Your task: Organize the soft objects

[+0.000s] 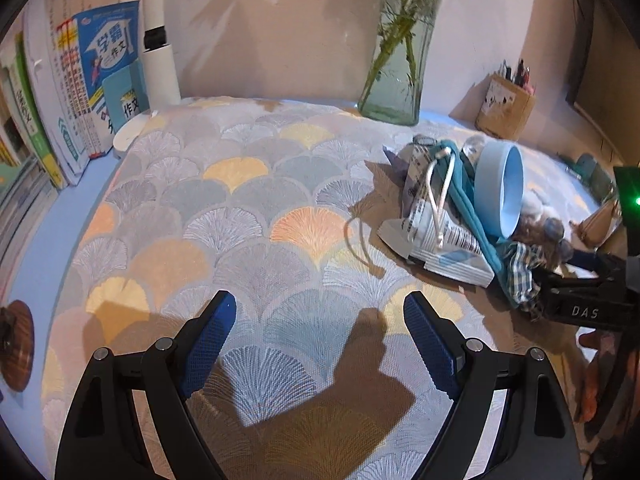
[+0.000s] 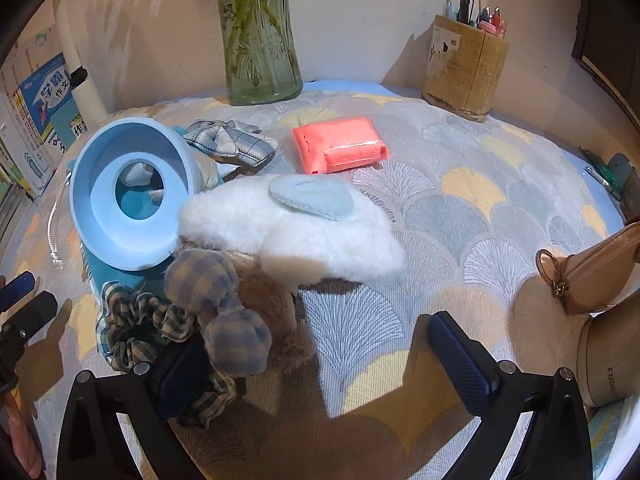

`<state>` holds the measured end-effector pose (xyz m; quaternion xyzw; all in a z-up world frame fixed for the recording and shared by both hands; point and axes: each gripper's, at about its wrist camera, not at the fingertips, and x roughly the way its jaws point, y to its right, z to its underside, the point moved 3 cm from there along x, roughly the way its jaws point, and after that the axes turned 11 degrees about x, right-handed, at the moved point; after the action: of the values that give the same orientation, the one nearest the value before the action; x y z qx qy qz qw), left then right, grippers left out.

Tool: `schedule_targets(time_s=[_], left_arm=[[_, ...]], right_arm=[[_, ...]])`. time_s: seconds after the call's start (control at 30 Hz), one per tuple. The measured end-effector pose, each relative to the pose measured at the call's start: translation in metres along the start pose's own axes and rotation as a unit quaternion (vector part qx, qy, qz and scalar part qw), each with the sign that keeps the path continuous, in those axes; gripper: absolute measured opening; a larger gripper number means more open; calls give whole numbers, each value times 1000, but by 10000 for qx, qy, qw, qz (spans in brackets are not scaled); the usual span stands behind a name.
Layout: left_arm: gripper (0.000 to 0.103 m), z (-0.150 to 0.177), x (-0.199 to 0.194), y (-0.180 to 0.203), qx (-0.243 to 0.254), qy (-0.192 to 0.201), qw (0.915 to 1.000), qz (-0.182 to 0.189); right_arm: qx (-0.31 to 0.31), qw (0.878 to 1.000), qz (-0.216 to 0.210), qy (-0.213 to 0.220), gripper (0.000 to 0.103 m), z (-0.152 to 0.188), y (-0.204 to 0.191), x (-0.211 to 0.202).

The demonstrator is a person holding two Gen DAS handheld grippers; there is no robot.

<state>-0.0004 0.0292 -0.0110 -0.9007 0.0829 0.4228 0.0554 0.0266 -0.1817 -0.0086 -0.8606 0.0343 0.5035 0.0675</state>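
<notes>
Right now, on my far left, a row of upright schoolbooks with blue and white covers stands at the table edge, with a white cylindrical lamp post just beside them. My left gripper hangs over bare fan-patterned tablecloth, its blue-padded jaws spread wide apart with nothing between them. Further right, a green-tinted glass vase of stems sits against the far wall. Near it lies the pile of soft things: a light-blue plastic ring-shaped bowl tipped on its side, resting on teal cloth and a printed drawstring pouch with white cord. Behind the bowl is a grey plaid fabric bow, and to its right a coral-pink soft packet lies flat on its own. Nearer me, a white fluffy plush with a pale-blue ear lies across a brown furry toy with a checked knot bow. A green-and-cream plaid scrunchie touches that toy. My right gripper has its jaws wide apart; the left pad sits in the scrunchie's folds, the right pad over bare cloth. Far right stand a bamboo pen holder and a tan leather bag.
</notes>
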Motion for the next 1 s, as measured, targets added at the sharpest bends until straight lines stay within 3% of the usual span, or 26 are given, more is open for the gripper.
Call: schedule_targets(time_s=[0.27,1.0], left_arm=[[85,0,-1,0,30,-11,10000,-24],[85,-1,0,3,154,-41,9998,-116]], right_arm=[[137,9995,37,265,103,12,3,-6],[143,9996,41,224,103,12,3,-5]])
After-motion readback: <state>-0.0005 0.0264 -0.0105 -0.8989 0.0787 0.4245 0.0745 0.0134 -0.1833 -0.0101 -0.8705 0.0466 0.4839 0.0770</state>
